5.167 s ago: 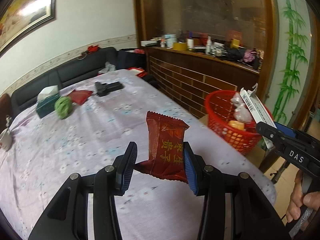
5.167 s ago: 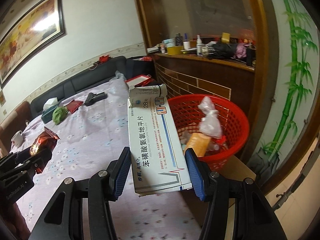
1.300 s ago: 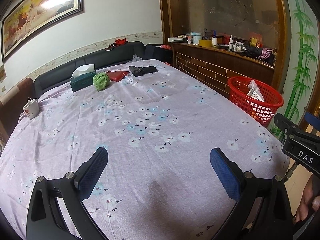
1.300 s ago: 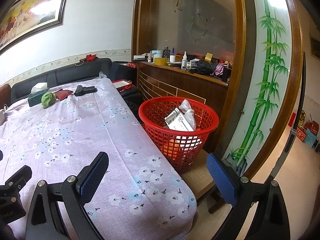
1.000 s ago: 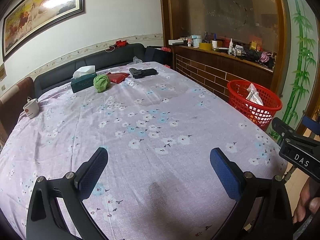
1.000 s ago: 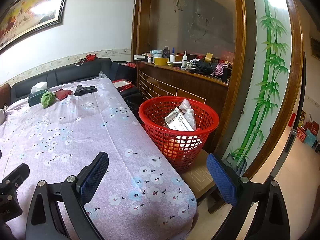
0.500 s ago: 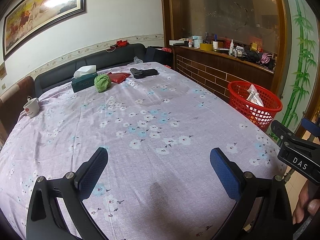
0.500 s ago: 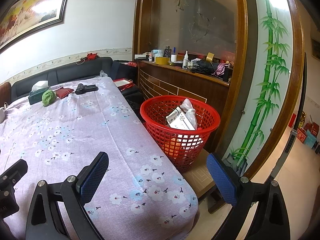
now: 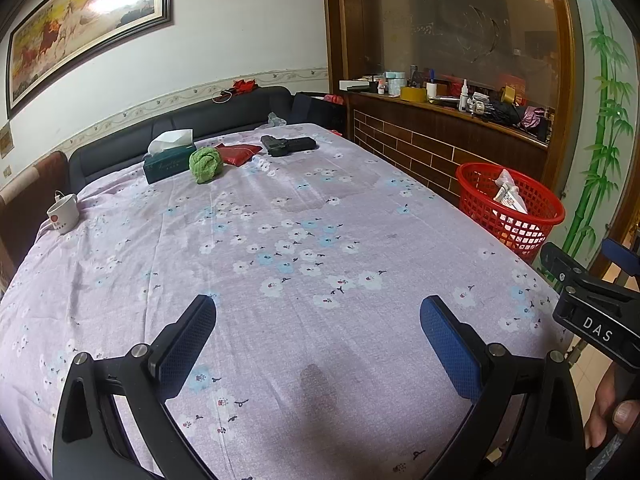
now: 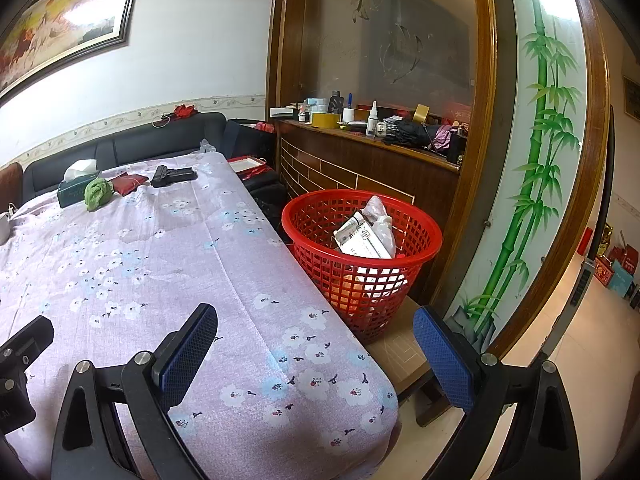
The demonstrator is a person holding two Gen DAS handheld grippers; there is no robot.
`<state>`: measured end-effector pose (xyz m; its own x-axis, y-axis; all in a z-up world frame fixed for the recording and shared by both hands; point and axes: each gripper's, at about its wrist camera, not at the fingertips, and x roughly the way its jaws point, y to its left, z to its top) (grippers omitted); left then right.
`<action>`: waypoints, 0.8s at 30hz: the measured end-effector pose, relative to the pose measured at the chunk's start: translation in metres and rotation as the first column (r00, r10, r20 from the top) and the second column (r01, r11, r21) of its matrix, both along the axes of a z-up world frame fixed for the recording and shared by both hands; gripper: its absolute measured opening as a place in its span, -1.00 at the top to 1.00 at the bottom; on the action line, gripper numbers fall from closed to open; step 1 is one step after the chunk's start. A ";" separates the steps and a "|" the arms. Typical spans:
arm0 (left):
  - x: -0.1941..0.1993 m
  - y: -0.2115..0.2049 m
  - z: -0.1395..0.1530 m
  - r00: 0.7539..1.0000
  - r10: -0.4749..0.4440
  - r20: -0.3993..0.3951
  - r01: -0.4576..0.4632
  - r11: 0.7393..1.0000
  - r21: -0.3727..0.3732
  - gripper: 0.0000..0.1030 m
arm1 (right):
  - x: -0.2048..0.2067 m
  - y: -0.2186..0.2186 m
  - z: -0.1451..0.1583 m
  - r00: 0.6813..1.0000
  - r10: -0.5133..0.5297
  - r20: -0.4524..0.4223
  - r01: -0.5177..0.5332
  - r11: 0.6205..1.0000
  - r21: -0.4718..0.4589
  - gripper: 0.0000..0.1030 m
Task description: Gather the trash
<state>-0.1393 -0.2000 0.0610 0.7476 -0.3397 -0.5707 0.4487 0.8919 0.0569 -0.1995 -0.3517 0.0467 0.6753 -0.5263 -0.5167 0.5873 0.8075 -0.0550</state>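
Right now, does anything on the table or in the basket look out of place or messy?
Little stands out. A white medicine box sticks up tilted above the rim of the red plastic basket, and a dark stain marks the floral tablecloth between the open left gripper fingers. Nothing looks spilled.

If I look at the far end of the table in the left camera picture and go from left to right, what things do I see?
Cup → tissue box → green cloth → red pouch → black case, and past the table edge, the red basket.
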 end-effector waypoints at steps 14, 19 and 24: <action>0.011 0.019 0.000 0.999 0.045 -0.030 -0.046 0.999 -0.018 -0.97 | 0.007 0.006 0.000 1.000 0.026 -0.001 -0.026 1.000 0.003 -0.94; 0.036 0.058 -0.003 0.984 0.158 -0.079 -0.159 0.987 -0.013 -0.97 | 0.033 0.020 0.004 0.993 0.114 -0.033 -0.113 0.993 0.024 -0.96; 0.074 0.117 -0.016 0.923 0.330 -0.197 -0.329 0.944 0.037 -0.97 | 0.086 0.056 -0.002 0.954 0.278 -0.109 -0.267 0.958 0.105 -0.99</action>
